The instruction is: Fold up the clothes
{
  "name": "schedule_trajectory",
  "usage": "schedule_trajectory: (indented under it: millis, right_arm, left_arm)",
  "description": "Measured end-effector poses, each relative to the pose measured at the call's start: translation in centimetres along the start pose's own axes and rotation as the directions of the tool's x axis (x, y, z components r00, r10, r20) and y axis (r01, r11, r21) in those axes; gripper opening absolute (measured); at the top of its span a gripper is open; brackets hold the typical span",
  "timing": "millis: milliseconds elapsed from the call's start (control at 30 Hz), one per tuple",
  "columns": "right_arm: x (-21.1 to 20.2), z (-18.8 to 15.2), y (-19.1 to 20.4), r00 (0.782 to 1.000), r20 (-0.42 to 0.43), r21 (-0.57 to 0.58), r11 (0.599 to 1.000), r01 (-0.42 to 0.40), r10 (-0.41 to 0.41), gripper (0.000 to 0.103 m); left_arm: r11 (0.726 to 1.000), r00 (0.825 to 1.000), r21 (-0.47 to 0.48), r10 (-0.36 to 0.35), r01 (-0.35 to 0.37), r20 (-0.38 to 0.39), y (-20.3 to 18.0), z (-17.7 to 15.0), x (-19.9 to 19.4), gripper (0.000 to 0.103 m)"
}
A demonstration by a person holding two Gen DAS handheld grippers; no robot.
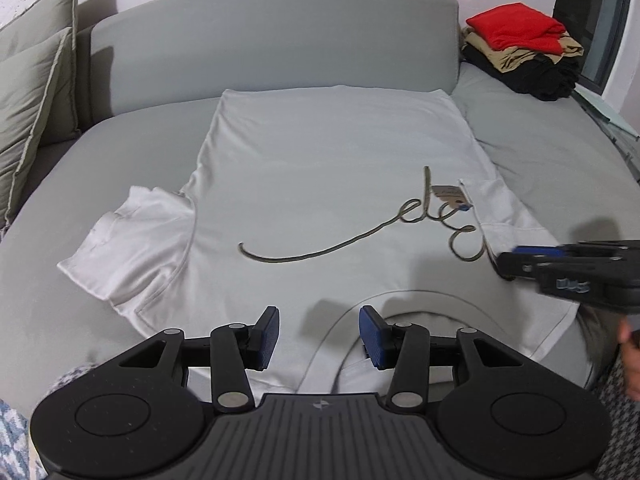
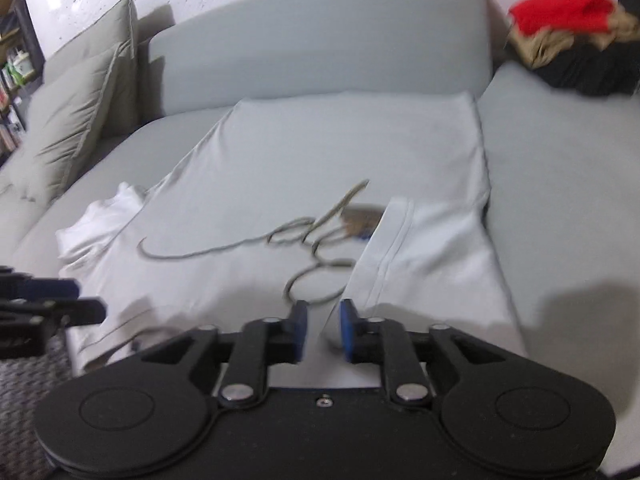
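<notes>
The left gripper (image 1: 319,338) hangs over the near edge of the sofa seat (image 1: 140,136) with its jaws wide apart and nothing between them, just above the collar (image 1: 404,300) of the white T-shirt (image 1: 320,152). The right gripper (image 2: 323,330) hangs low at the shirt's near right part, jaws set a little apart; the folded-in right sleeve (image 2: 424,240) lies just ahead of them, and I cannot tell whether any cloth sits between the pads.

The T-shirt lies spread face up along the middle of the seat, hem toward the backrest, collar at the near edge. Its right sleeve is turned inward over the chest print (image 1: 360,236); its left sleeve (image 1: 124,240) lies rumpled and spread toward the seat's left edge.

Risks, as I judge them: a pinch that takes only the top layer would drag the shirt askew and leave the back bunched. A pull on the sleeve seam could undo the fold that is already in. The crumpled left sleeve may fold in lumpy if it is not flattened.

The left wrist view is sharp and shows the hang tag (image 1: 450,196) by the sleeve edge, the collar, and the stack of folded clothes (image 1: 524,48) at the far right corner. The right wrist view is blurred, but it shows the sleeve's stitched hem head-on and the left gripper at its left margin.
</notes>
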State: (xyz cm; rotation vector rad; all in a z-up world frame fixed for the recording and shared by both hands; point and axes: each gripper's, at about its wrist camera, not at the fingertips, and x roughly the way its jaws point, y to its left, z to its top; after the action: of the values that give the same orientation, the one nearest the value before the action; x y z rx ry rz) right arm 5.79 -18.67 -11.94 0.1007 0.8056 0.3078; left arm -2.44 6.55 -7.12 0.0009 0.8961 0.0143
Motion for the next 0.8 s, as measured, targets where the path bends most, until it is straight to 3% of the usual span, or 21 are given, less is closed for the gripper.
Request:
schedule_trajectory:
  millis: [67, 167, 233, 300, 400, 567, 667, 800]
  right_arm:
    - [0.0, -0.2, -0.6, 0.999, -0.028, 0.026, 0.999, -0.022, 0.023, 0.017]
    - [-0.9, 1.1, -4.0, 0.990, 0.012, 0.159, 0.978, 0.137, -0.141, 0.008]
    - [0.0, 1.6, -5.9, 0.983, -0.028, 0.221, 0.958, 0.181, -0.179, 0.008]
    - [1.6, 1.0, -6.5, 0.975, -0.104, 0.204, 0.955, 0.215, -0.197, 0.008]
    - [3.3, -1.8, -5.4, 0.932, -0.212, 0.043, 0.950, 0.309, -0.294, 0.005]
    - [0.4, -3.5, -3.6, 0.905, -0.261, -0.045, 0.940, 0.337, -0.337, 0.005]
    - [-1.3, -2.5, -4.4, 0.923, -0.247, 0.057, 0.947, 0.317, -0.295, 0.006]
    - [-1.9, 0.0, -5.0, 0.984, -0.094, 0.195, 0.966, 0.170, -0.154, 0.008]
  left_arm:
    - [1.000, 1.000, -0.001, 0.004, -0.004, -0.004, 0.2, -0.1, 0.1, 0.044]
    - [1.000, 1.000, -0.012, -0.009, 0.009, -0.018, 0.1, 0.0, 0.6, 0.044]
    - [1.000, 1.000, -0.001, -0.014, 0.014, -0.024, -0.4, 0.1, 1.1, 0.044]
    - [0.999, 1.000, 0.036, 0.001, 0.000, -0.027, -1.1, -0.1, 1.5, 0.044]
    - [0.996, 0.999, 0.083, 0.036, -0.033, -0.035, -1.6, -0.6, 1.8, 0.044]
    - [0.996, 0.998, 0.080, 0.049, -0.045, -0.042, -0.6, -1.0, 1.7, 0.044]
    - [0.996, 0.998, 0.080, 0.053, -0.051, -0.030, -0.3, -0.8, 1.6, 0.044]
    - [0.994, 0.998, 0.089, 0.061, -0.061, 0.003, -1.0, 0.6, 2.6, 0.043]
